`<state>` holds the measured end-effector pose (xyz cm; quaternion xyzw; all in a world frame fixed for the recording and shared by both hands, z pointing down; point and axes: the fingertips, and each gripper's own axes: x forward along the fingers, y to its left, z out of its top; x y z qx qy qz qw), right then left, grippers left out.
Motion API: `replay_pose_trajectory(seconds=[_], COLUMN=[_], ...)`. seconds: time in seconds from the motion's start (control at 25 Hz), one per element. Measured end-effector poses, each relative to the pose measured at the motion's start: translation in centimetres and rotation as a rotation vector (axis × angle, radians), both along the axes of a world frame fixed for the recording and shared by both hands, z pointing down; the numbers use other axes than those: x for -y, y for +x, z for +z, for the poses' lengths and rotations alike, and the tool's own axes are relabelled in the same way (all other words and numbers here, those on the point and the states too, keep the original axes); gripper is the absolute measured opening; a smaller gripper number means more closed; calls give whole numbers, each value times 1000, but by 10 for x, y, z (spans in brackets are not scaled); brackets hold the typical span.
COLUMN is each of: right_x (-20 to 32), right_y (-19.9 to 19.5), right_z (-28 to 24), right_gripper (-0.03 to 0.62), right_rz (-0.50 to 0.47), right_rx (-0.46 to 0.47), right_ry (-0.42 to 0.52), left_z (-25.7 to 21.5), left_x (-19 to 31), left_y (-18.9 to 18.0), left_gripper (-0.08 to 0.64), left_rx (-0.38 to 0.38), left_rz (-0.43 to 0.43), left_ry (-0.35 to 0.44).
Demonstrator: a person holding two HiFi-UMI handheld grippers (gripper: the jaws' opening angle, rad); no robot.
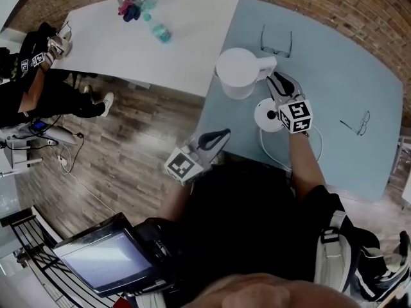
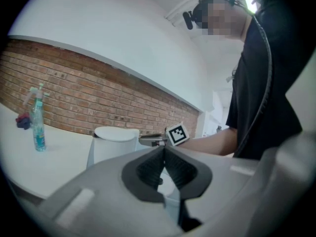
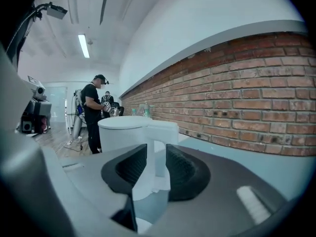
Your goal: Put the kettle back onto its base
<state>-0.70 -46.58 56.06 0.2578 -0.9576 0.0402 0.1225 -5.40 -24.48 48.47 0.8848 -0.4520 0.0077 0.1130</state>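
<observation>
the right gripper (image 1: 278, 80) has its jaws spread, and the handle (image 3: 160, 132) of the kettle (image 1: 236, 74) stands upright in the gap between them; whether the pads touch it i cannot tell. the kettle sits on the blue table (image 1: 334, 56) straight ahead of those jaws, off its base (image 1: 264, 116), which lies under the gripper's body, behind its tips. the left gripper (image 1: 220, 135) is well back from the kettle, jaws pressed together on nothing.
</observation>
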Motion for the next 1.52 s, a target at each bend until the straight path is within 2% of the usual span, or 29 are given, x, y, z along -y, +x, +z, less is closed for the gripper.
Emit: replay_pose_trajectory(seconds=[0.28, 0.48, 0.68, 0.8, 0.88, 1.08, 1.52], right_x=[36, 52, 70, 78, 81, 81, 85], right_y=[-1, -15, -30, -38, -44, -59, -55], right_z=[24, 34, 38, 40, 39, 33, 30], right_gripper=[196, 199, 199, 180, 160, 33, 23], right_rz=[64, 77, 110, 120, 120, 117, 165], right_rx=[-57, -59, -73, -65, -58, -14, 3], right_ry=[24, 29, 73, 61, 61, 59, 67], left_z=[2, 4, 7, 9, 6, 6, 6], left_x=[-7, -15, -25, -30, -32, -41, -44], left_y=[-1, -5, -11, -22, -26, -34, -36], left_gripper=[2, 2, 2, 2, 2, 2, 2], left_rx=[5, 18, 35, 43, 26, 34, 44], left_rz=[-37, -71, -114, -144, -160, -188, -185], left_ry=[-48, -67, -76, -54, -86, -107, -113])
